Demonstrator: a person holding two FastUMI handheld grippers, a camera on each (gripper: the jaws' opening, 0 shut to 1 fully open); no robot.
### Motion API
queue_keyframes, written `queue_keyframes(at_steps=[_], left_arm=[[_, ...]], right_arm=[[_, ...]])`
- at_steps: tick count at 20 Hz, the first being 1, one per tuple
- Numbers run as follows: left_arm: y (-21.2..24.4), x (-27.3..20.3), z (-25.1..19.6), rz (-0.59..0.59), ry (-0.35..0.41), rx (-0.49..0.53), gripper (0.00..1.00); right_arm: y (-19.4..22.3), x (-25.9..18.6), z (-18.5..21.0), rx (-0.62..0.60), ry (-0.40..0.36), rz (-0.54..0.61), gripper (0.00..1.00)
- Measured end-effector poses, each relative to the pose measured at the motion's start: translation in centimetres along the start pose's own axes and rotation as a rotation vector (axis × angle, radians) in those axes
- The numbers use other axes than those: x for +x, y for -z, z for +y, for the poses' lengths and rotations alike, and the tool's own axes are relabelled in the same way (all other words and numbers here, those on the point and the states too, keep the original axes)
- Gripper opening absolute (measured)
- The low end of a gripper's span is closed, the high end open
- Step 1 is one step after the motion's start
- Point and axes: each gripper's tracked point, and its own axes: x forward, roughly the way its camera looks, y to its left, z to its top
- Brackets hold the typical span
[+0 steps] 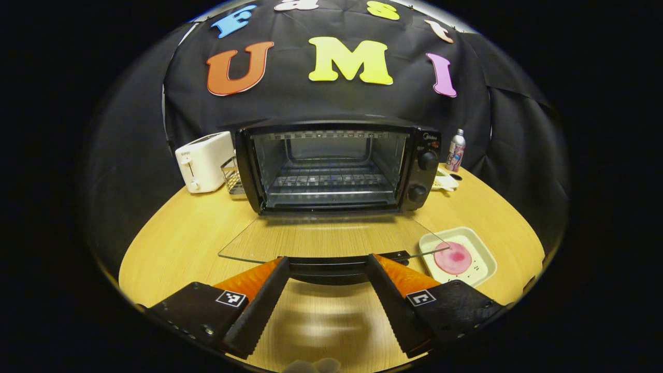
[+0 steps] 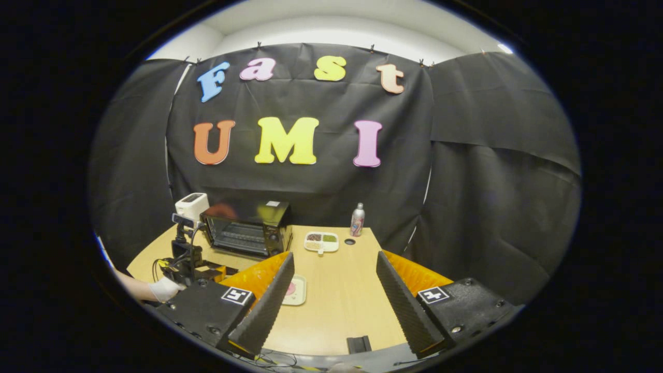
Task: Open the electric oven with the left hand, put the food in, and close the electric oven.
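Both tongs are released. Left tongs (image 1: pixel 327 269) straddle the handle (image 1: pixel 328 268) of the electric oven (image 1: pixel 336 166), whose glass door (image 1: pixel 321 241) lies fully lowered over the counter (image 1: pixel 181 243). Food (image 1: pixel 452 257) rests on a tray (image 1: pixel 481 248) just right of the door. Right tongs (image 2: pixel 335 269) hover above the counter's near edge, well apart from the oven.

Black electric oven (image 1: pixel 336 166) open, glass door (image 1: pixel 326 238) flat, pink food (image 1: pixel 452 257) on tray (image 1: pixel 484 254) beside
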Motion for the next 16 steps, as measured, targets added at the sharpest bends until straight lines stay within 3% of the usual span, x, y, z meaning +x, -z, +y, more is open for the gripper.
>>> queue_keyframes(at_steps=[8, 16], left_arm=[[3.9, 1.5, 0.1, 0.081, 0.004, 0.035, 0.97], [1.8, -0.5, 0.2, 0.021, 0.02, 0.003, 0.98]], right_arm=[[2.2, 0.0, -0.6, 0.002, 0.031, 0.046, 0.97], [2.9, 1.4, -0.1, 0.007, 0.011, 0.035, 0.97]])
